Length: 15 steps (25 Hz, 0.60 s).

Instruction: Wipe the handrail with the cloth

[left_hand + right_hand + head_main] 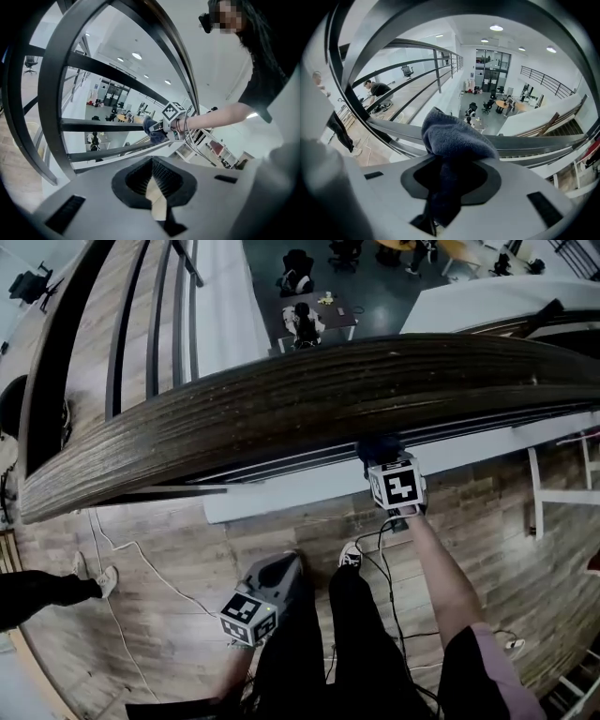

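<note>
The dark wooden handrail [281,409] curves across the head view from lower left to upper right. My right gripper [382,459] is just under its near edge, shut on a dark blue cloth [377,445] that touches the rail's underside. In the right gripper view the cloth [457,138] bunches out of the shut right gripper [447,164] in front of a grey rail bar [534,143]. My left gripper [279,568] hangs low beside the person's legs, away from the rail. In its own view the left gripper [152,165] is shut and empty, and the right gripper [165,127] shows with the cloth [151,127].
Dark metal railing bars [155,324] run below the handrail, with a white ledge [281,493] at their foot. Cables [141,563] trail over the wooden floor. Another person's leg [47,589] is at the left, a white frame [539,498] at the right. An atrium with desks [314,310] lies beyond.
</note>
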### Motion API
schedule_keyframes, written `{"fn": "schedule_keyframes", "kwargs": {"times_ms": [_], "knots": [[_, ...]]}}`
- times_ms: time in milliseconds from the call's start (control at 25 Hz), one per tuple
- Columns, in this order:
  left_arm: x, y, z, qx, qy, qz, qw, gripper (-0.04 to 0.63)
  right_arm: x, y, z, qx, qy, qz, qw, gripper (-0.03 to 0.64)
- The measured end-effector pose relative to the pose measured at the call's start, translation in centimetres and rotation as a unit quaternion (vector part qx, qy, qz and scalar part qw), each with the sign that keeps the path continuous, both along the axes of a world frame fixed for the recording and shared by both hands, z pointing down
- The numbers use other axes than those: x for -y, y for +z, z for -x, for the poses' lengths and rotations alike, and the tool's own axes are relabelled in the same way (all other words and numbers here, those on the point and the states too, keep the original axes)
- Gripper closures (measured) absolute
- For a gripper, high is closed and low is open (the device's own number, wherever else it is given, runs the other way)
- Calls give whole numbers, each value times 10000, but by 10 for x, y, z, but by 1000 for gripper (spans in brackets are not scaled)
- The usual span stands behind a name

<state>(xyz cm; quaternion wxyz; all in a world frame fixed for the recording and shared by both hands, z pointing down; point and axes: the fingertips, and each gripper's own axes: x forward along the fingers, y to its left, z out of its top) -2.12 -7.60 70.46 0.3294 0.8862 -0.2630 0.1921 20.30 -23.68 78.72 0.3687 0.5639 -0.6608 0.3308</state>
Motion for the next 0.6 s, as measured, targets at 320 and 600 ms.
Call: {"fn": "schedule_keyframes", "kwargs": {"times_ms": [320,600], "knots": [[-1,-2,-87,1,171,40,9998,595,-10,4,-138,-155,495,58,9986,508],[-4,0,-127,-37,338,87,9994,595,-16,6,-210,-456,700,120,9964,508]]}}
